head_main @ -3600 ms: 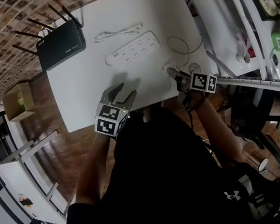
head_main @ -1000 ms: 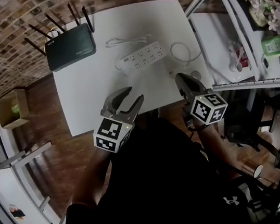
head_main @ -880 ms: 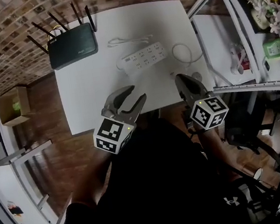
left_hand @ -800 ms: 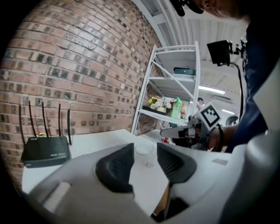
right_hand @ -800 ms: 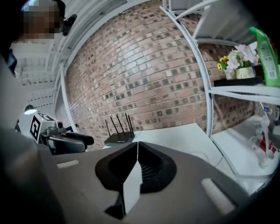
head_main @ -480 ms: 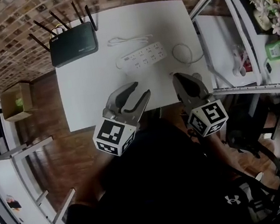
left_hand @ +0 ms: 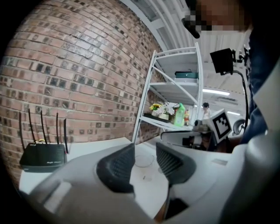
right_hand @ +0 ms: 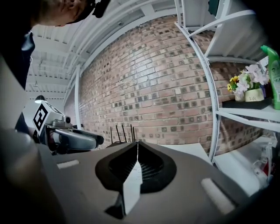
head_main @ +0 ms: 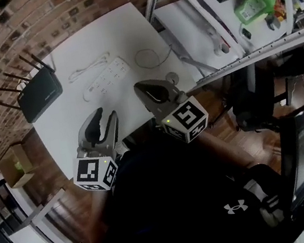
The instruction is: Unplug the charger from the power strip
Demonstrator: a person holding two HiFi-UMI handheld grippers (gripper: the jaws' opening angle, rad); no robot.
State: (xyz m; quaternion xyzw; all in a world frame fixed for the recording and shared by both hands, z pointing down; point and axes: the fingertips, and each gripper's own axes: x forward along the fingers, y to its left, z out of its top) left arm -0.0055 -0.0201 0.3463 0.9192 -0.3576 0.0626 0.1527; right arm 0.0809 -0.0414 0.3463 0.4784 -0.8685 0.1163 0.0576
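Note:
A white power strip (head_main: 106,78) lies on the white table (head_main: 126,30), its cord (head_main: 89,67) behind it. The charger (head_main: 172,77), a small round white piece with a coiled cable (head_main: 152,57), lies apart from the strip by the table's right edge. The coiled cable (left_hand: 143,159) shows between the left jaws, far off. Both grippers are held up over the table's near edge, away from strip and charger. My left gripper (head_main: 105,117) (left_hand: 145,146) has a gap between its jaws, which are closing on nothing. My right gripper (head_main: 141,86) (right_hand: 137,144) is shut and empty.
A black router (head_main: 39,96) (left_hand: 43,156) with antennas stands at the table's far left. A white shelf unit (head_main: 229,31) with flowers and a green bottle (head_main: 253,7) adjoins the table on the right. A cardboard box (head_main: 16,165) sits on the floor. A brick wall is behind.
Both grippers have risen off the table toward the head camera. The head view has swung, so the table now sits upper left. The left jaws have narrowed a little.

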